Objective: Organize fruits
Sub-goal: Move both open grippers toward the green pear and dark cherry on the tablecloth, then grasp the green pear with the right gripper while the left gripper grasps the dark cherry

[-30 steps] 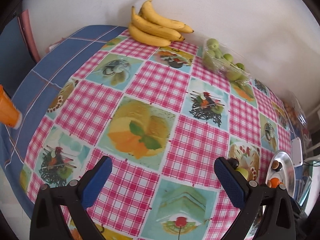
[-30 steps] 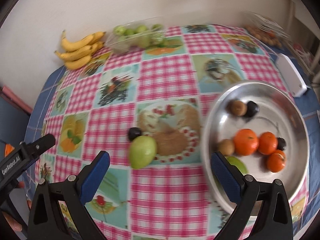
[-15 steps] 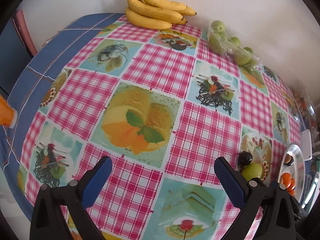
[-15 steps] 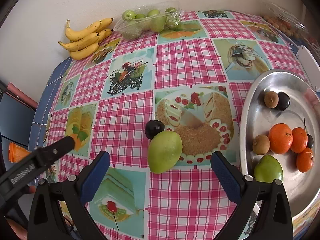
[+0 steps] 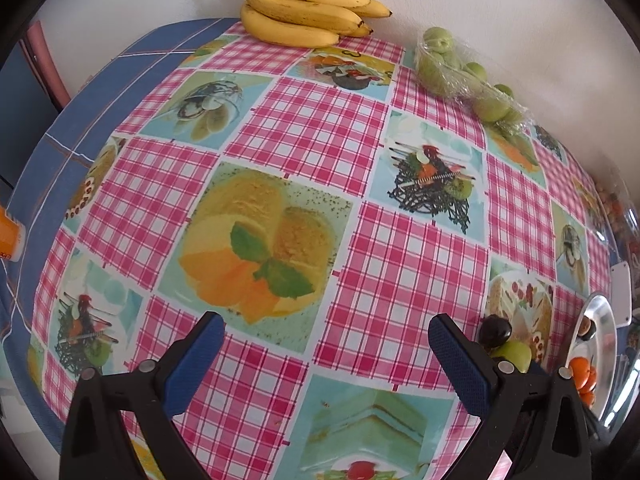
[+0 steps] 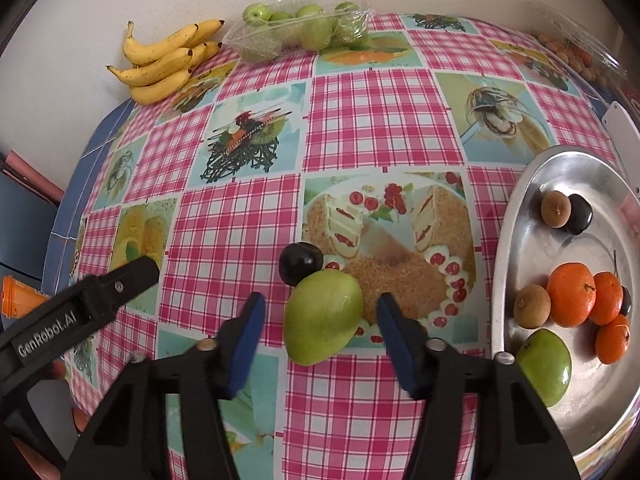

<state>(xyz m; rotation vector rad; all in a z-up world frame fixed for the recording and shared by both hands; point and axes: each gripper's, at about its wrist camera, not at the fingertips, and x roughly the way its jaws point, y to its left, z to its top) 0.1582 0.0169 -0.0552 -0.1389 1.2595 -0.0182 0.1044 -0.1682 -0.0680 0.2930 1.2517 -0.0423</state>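
In the right wrist view the right gripper (image 6: 320, 326) points steeply down at the tablecloth (image 6: 372, 120), its black arms filling the bottom of the frame and its blue pads (image 6: 250, 338) flanking a green mango (image 6: 322, 316) at lower centre. The jaws have just been closing, with the mango between them, yet a strip of cloth shows on each side of the fruit, so the pads do not press on it and nothing is gripped. A dark plum (image 6: 300, 263) touches the mango's upper left edge. At the lower left of that frame one finger of the left gripper (image 6: 80, 308) slants in, bearing the white lettering "GenRobot.AI". At the right edge sits a metal tray (image 6: 516, 216) holding a second mango (image 6: 546, 366), three oranges (image 6: 570, 294), brown round fruits and dark plums. Further up, at the top of the frame, a clear pack of small green fruits (image 6: 304, 28) lies beside a bunch of bananas (image 6: 164, 62) at the upper left, against the wall. In the left wrist view the left gripper (image 5: 326, 356) also tilts steeply down, jaws spread wide and released, with only bare checked cloth between its pads. Just beyond its right finger, at the lower right, the plum and mango peek out, with the tray's rim at the far right edge. The bananas lie at top centre there.
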